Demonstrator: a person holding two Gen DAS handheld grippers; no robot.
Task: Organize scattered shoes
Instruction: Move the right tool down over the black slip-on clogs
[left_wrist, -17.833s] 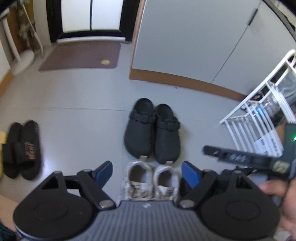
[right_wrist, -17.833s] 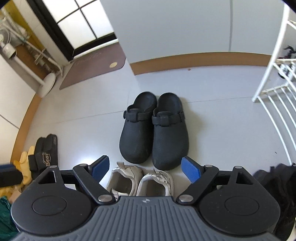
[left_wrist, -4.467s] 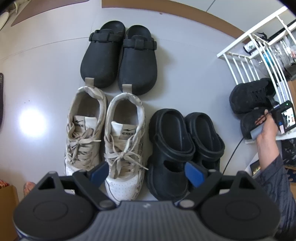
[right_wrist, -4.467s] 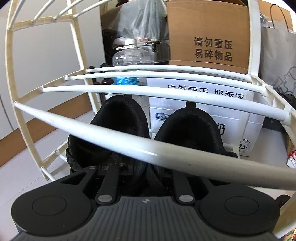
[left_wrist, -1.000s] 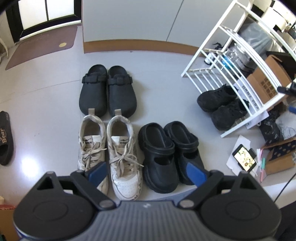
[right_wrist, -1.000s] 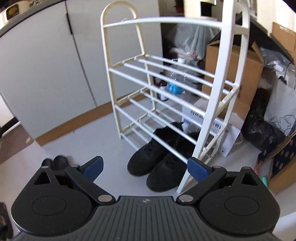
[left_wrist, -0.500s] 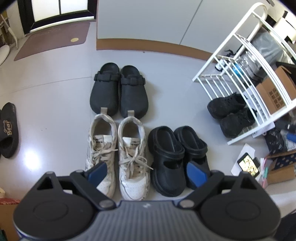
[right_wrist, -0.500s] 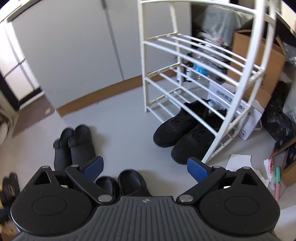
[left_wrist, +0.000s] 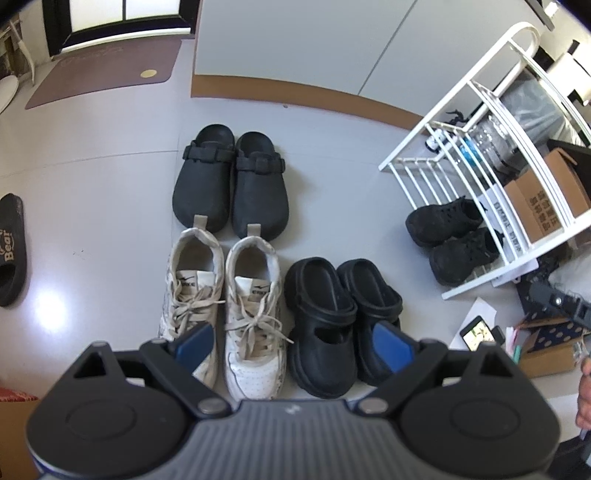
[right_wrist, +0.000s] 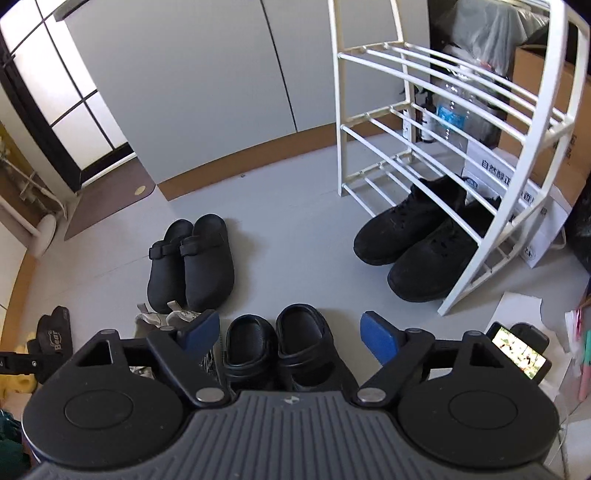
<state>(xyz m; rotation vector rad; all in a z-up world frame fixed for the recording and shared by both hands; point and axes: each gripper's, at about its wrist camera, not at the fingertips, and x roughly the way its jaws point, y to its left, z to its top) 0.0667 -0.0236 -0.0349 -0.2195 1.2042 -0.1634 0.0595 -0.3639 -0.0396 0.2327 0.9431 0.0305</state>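
Three pairs stand side by side on the grey floor: dark grey clogs (left_wrist: 231, 188), white laced sneakers (left_wrist: 221, 306) and chunky black sandals (left_wrist: 340, 317). A pair of black sneakers (left_wrist: 452, 238) sits on the bottom tier of the white rack (left_wrist: 476, 122). My left gripper (left_wrist: 293, 341) hangs open above the white sneakers and black sandals, holding nothing. In the right wrist view my right gripper (right_wrist: 290, 330) is high above the black sandals (right_wrist: 280, 341); its jaws are closing with nothing pressed between the pads. The black sneakers (right_wrist: 417, 236) lie ahead to its right.
A black slipper (left_wrist: 11, 254) lies at the far left. A phone (left_wrist: 478, 330), papers and cardboard boxes (left_wrist: 550, 199) crowd the floor beside the rack. A brown doormat (left_wrist: 107, 72) lies by the door, and grey cabinet doors (right_wrist: 207, 81) stand behind the shoes. A hand shows at the right edge (left_wrist: 584, 391).
The right gripper has swung left, away from the rack, so the black sandals and clogs came into its view, and its jaws have narrowed. The left gripper's view has only rolled slightly.
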